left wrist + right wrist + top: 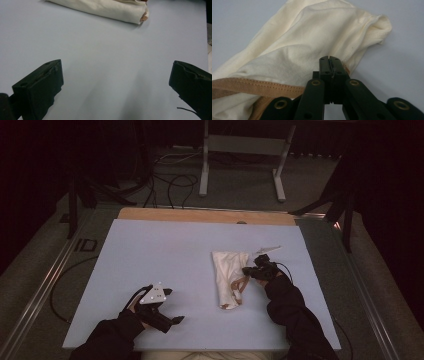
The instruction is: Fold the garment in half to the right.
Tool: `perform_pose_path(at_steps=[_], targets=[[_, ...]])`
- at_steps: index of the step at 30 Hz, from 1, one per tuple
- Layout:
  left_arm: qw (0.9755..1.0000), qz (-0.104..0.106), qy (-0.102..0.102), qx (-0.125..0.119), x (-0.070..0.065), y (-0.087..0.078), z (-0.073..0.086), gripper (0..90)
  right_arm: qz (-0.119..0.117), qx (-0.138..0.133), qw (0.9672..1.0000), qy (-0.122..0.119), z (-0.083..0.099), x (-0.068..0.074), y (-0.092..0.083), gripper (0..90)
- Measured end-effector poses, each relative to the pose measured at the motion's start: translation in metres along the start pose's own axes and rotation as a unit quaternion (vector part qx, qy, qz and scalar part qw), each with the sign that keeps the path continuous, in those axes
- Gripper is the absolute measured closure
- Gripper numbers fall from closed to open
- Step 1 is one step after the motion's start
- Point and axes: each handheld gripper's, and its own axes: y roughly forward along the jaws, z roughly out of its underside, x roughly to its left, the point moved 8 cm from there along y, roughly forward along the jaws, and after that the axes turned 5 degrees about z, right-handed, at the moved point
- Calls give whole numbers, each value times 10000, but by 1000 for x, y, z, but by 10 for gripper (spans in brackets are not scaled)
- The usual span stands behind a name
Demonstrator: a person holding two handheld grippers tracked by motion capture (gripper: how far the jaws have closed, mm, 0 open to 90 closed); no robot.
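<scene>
near the front edge of the pale blue tabletop (165,245), the left tongs (172,306) rest spread wide with nothing between the jaws, bare surface ahead of them in the left gripper view. farther in and to the right, the right tongs (247,270) are clenched, jaws pressed together at the edge of the cream garment (227,275), apparently pinching its fabric by the tan trim (257,86). the garment lies folded lengthwise on the tabletop, right of centre. beyond it lies a small white scrap (268,249).
</scene>
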Motion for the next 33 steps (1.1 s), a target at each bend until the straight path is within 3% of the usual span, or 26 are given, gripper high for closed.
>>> perform_pose_path(at_steps=[6, 9, 11, 17, 23, 33], targets=[[10000, -15, -38, -24, 1, 1, 2, 4, 85, -149, 9998, -111, -5, -1, -8, 900], [10000, -21, -51, -27, 1, 1, 2, 4, 302, -327, 9989, -127, -8, -7, -16, 900], [10000, -38, -40, -14, 2, 1, 2, 4, 276, -325, 9990, -147, -9, -9, -19, 900], [10000, -55, -47, -68, 4, -1, 1, 4, 363, -405, 9985, 30, -8, -20, -27, 900], [9998, -70, -59, -169, 5, -2, 1, 4, 473, -301, 9984, 84, -2, -29, -27, 900], [9984, -175, -85, -522, 10, -7, -3, 4, 571, -71, 9983, 90, 12, -33, -10, 900]])
